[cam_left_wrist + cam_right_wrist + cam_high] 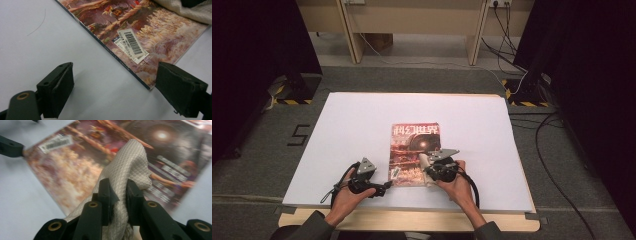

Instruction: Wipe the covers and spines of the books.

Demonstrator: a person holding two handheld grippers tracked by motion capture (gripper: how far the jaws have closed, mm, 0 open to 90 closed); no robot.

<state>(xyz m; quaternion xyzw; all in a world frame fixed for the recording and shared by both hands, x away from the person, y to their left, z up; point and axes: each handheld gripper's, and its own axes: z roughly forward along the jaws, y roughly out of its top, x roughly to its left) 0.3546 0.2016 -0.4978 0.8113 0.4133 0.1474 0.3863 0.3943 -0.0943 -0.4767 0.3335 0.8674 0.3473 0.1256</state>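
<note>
So the table [362, 115] has a white sheet over it, and a magazine [414, 150] lies flat in the middle, just ahead of both claws. Looks like the job right now is wiping the cover.

The right claw [118, 191] is clenched on a quilted beige cloth [130, 162], with the cloth bunched up between its 2 jaws and poking out past the tips, over the lower part of the cover. The left claw [113, 87] is released, jaws wide apart, with the magazine's near corner right next to 1 of them. I can't tell whether that jaw actually touches the corner. There's a barcode sticker [131, 43] a bit beyond it.

My take on doing this well: pin that corner down with the left claw first so the magazine doesn't slide on the sheet. Then drag the cloth with light pressure, stroking away from the pinned corner, so the cover doesn't buckle or lift.
</note>
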